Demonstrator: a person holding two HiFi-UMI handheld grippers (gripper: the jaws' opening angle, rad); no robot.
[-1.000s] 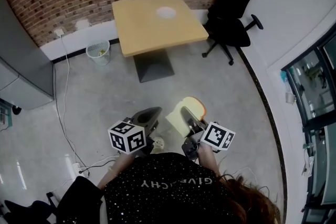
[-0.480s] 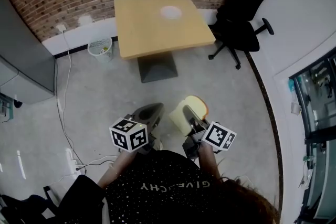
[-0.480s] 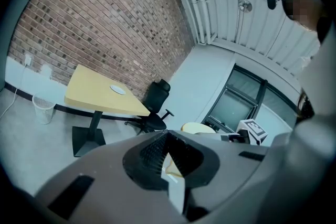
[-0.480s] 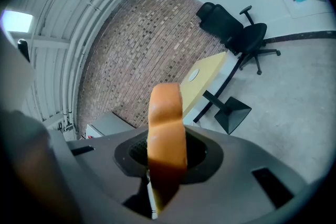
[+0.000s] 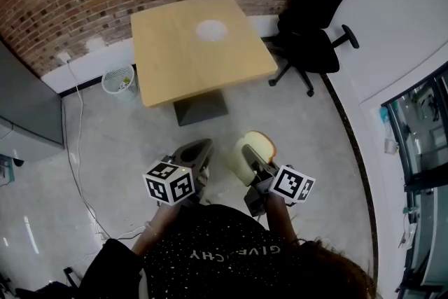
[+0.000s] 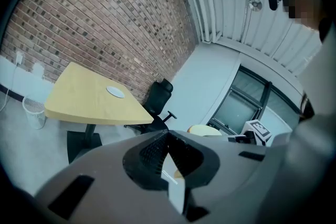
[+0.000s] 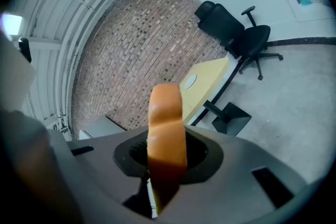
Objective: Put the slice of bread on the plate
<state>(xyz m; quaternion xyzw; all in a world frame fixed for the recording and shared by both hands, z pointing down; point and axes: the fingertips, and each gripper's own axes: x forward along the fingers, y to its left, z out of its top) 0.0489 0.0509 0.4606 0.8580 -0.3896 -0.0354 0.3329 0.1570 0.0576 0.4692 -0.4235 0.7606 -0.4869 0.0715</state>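
Presently, the right gripper (image 5: 256,169) has its jaws clenched on the slice of bread (image 5: 252,150). It grips the slice edge-on by the lower part, so the crust stands upright above the jaws. The left gripper (image 5: 195,155) is empty, jaws pressed together, held alongside and apparently idle. The plate (image 5: 211,29) sits on the wooden worktop (image 5: 175,59), well apart from both grippers across open floor. Judgement: carry phase, placement not begun; the edge-on grip will require tilting the slice flat over the plate.
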